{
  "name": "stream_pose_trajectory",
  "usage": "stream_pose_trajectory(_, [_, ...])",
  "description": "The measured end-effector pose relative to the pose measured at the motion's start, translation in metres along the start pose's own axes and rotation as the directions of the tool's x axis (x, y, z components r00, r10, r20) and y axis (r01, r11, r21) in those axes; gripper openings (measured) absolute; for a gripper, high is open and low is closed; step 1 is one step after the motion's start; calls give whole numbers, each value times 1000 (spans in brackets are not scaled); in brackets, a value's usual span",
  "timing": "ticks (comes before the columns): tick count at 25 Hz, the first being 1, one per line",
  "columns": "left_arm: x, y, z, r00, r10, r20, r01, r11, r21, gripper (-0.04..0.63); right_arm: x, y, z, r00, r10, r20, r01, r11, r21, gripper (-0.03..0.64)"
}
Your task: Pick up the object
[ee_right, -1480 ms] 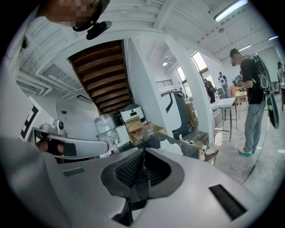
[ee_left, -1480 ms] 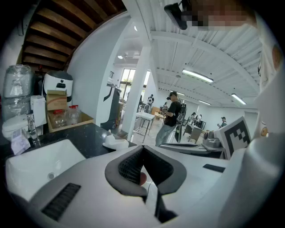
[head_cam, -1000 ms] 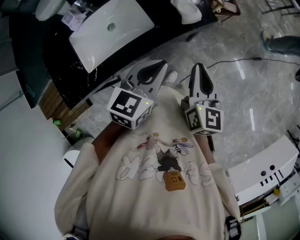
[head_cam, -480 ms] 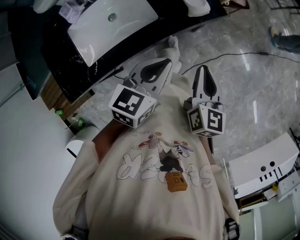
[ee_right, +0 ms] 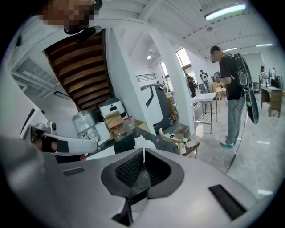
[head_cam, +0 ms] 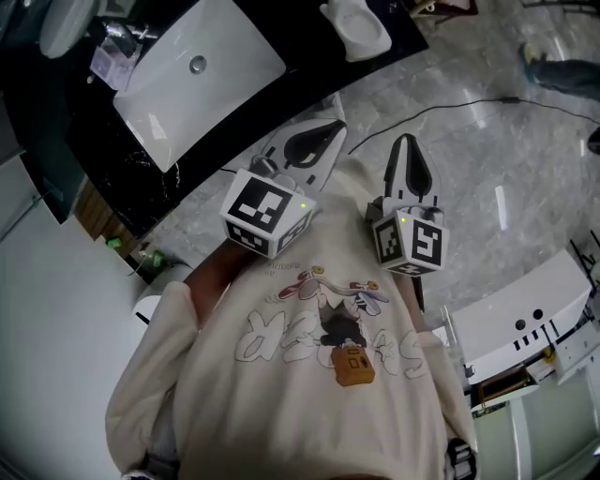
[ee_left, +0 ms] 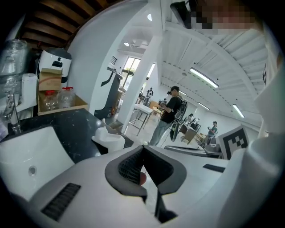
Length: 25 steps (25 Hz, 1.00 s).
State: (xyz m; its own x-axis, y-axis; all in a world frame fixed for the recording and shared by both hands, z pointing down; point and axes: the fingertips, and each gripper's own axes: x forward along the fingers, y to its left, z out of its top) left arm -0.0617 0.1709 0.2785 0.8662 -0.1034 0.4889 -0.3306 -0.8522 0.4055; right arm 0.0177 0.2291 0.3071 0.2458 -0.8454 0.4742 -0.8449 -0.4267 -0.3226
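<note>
Both grippers are held up in front of the person's cream sweatshirt (head_cam: 319, 375), over the marble floor. My left gripper (head_cam: 326, 129) is shut with nothing between its fingers; its tips also meet in the left gripper view (ee_left: 143, 148). My right gripper (head_cam: 406, 142) is likewise shut and empty, its tips closed in the right gripper view (ee_right: 144, 152). A small white figure-like object (head_cam: 357, 27) stands on the black counter (head_cam: 281, 84), well beyond both grippers; it also shows as the white object (ee_left: 108, 140) in the left gripper view. Which thing the task means I cannot tell.
A white sink basin (head_cam: 192, 73) with a faucet (head_cam: 120, 34) is set in the counter at the upper left. A black cable (head_cam: 450, 111) runs over the floor. A white machine (head_cam: 525, 319) stands at the right. People stand far off in the room (ee_right: 231, 89).
The head view has shifted, so the sink and counter sit further left and up. Both grippers stay shut in nearly the same place before the chest.
</note>
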Motion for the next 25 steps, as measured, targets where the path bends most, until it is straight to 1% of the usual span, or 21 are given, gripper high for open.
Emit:
stream_pose_trajectory(3, [18, 14, 15, 1000, 3, 1, -3, 1000, -23, 14, 24, -3, 15, 1000, 9, -19, -10, 999, -36, 23])
stream_pose_trajectory(5, [30, 22, 22, 1000, 1, -6, -2, 999, -49, 14, 38, -9, 25, 999, 7, -37, -9, 999, -36, 23])
stream_pose_trajectory(8, [49, 34, 35, 1000, 2, -9, -2, 998, -63, 14, 58, -18, 39, 998, 12, -57, -14, 999, -45, 23])
stream_pose_trajectory(14, [75, 61, 52, 1000, 24, -6, -24, 995, -99, 14, 97, -18, 49, 990, 89, -110, -95, 994, -46, 24])
stream_pose_trajectory(18, [86, 78, 56, 999, 42, -17, -44, 992, -118, 14, 120, -20, 54, 982, 116, -147, -124, 991, -46, 25])
stream_pose_trajectory(20, [90, 87, 60, 999, 52, -13, -53, 989, -137, 14, 130, -22, 57, 976, 133, -173, -145, 988, -59, 47])
stream_pose_trajectory(21, [92, 90, 62, 998, 55, -10, -56, 987, -147, 14, 134, -22, 59, 972, 143, -186, -158, 985, -68, 79])
stream_pose_trajectory(22, [94, 94, 63, 998, 56, -10, -57, 986, -155, 14, 139, -23, 60, 969, 151, -198, -169, 983, -74, 96])
stream_pose_trajectory(25, [101, 102, 64, 998, 63, -17, -64, 986, -154, 14, 155, -26, 63, 961, 163, -222, -185, 979, -82, 97])
